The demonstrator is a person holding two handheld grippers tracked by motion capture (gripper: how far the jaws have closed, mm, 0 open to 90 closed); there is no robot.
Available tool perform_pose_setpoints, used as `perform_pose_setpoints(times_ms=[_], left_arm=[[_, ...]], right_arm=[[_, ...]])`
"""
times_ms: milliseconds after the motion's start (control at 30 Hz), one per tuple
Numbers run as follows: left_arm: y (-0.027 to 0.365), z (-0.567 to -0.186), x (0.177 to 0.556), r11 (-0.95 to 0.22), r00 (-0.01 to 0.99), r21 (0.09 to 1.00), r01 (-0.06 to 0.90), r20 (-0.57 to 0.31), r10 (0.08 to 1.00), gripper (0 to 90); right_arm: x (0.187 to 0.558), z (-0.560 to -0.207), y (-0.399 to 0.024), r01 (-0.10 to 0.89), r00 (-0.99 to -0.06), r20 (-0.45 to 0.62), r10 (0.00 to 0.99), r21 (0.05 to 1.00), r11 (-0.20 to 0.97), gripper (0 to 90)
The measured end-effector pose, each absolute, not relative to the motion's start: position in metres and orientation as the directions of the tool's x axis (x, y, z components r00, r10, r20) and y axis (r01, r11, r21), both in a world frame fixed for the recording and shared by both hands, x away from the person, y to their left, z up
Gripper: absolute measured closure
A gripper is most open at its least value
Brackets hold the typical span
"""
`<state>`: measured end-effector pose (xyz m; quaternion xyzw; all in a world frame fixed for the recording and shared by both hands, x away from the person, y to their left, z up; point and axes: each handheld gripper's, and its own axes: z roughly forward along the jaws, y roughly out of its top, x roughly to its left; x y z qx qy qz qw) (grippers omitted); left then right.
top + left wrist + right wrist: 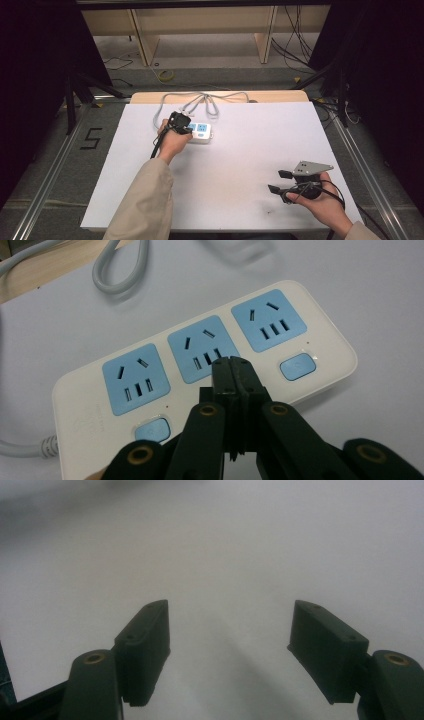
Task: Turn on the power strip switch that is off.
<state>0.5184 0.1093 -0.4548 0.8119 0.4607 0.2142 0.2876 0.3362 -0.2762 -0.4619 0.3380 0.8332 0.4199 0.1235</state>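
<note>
Left gripper (233,361) jaws pressed together, tips over middle blue socket of white power strip (320,330); embossed writing on strip illegible. Right gripper (230,625) jaws wide apart above bare white table (250,150), well apart from strip

A white table top (250,165) sits on a grey floor (60,170), with a strip of bare wood (220,96) along its far edge. A black "5" mark (91,138) lies on the floor at left. Behind stand light wooden shelves (200,30) and loose dark cables (292,45).
</note>
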Motion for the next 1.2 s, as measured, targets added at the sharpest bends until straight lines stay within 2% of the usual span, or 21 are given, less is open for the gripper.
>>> perform_pose_setpoints(times_ms=[1200], left_arm=[[0.1018, -0.4522, 0.5224, -0.41, 0.451, 0.618, 0.67, 0.1, 0.887, 90.0]], right_arm=[[0.3349, -0.4608, -0.2759, 0.453, -0.746, 0.074, 0.662, 0.785, 0.422, 32.6]])
